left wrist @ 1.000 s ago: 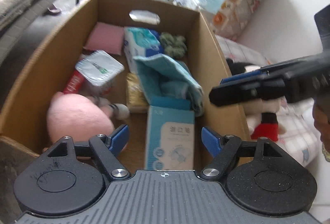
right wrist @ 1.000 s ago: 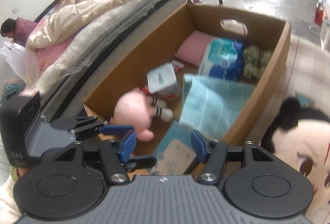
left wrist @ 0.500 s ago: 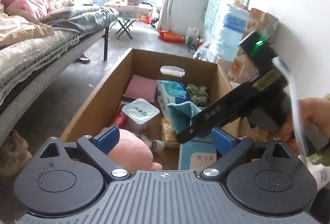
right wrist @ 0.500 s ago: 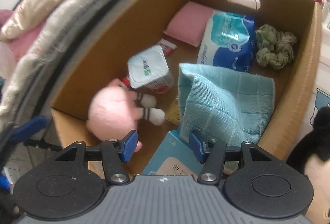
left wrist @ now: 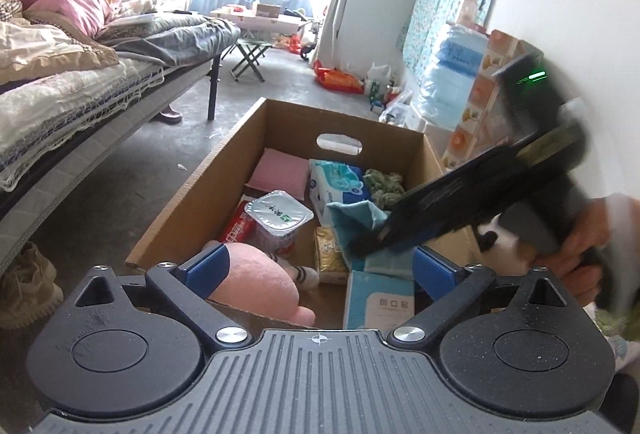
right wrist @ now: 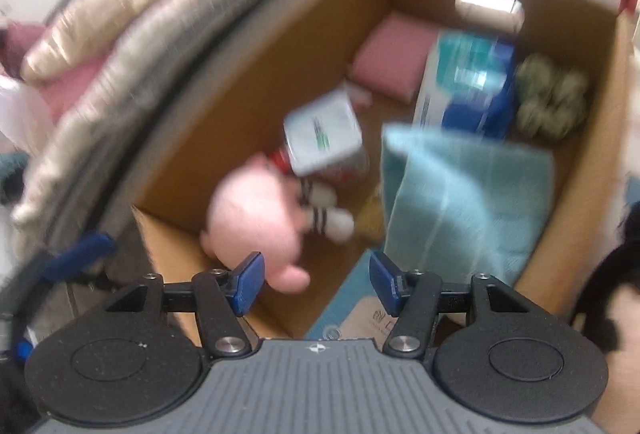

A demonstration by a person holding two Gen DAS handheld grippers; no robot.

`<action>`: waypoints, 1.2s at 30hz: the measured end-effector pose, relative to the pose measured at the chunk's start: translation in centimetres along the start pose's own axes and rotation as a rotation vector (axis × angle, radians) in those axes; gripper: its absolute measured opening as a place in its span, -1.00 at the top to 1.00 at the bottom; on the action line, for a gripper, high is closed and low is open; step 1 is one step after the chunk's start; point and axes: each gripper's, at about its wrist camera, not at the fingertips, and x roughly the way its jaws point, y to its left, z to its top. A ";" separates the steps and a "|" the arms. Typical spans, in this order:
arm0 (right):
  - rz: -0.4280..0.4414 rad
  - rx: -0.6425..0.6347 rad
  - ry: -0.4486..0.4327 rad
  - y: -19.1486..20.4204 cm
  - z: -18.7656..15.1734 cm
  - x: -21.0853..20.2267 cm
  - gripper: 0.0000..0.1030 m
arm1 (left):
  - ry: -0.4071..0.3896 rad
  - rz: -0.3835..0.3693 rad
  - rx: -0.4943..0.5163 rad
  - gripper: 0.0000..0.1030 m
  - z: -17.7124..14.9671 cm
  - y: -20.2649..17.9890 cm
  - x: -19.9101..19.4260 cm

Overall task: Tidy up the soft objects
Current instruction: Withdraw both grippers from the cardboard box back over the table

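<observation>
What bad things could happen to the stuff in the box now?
The right claw hangs low over the blue towel, so it might snag it and drag the towel out of the cardboard box. The pink plush toy sits against the near edge and could tumble over it if bumped. The left claw is open and holds nothing.

Right wrist view motion-blurred; black-and-white plush [right wrist: 616, 298] cut by right edge. Right hand-held gripper [left wrist: 472, 210] smeared, hiding teal cloth [left wrist: 356, 218] partly.
</observation>
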 end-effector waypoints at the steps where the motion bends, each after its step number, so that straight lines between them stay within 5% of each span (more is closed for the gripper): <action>1: 0.017 0.000 -0.045 0.0 -0.5 -1.6 -0.27 | -0.005 0.001 -0.004 -0.95 -0.1 -0.1 -0.3; 5: 0.024 -0.022 -0.247 -0.1 -3.7 -8.3 -0.62 | -0.028 -0.004 0.001 -0.99 -0.4 -0.8 -1.5; 7: -0.005 -0.053 -0.353 0.2 -6.1 -11.3 -0.96 | -0.039 -0.018 0.009 -0.99 -0.5 -1.5 -2.2; 15: -0.215 0.013 -0.649 -0.4 -17.2 -18.7 -1.00 | -0.057 -0.044 0.076 -1.00 -1.5 -5.9 -3.9; 26: -0.612 0.108 -0.757 -0.6 -26.1 -19.9 -1.00 | 0.013 -0.039 0.192 -1.00 -4.0 -12.7 -4.5; 36: -0.755 0.104 -0.750 0.0 -30.0 -19.7 -1.00 | -0.013 0.134 0.260 -1.00 -6.1 -16.5 -4.7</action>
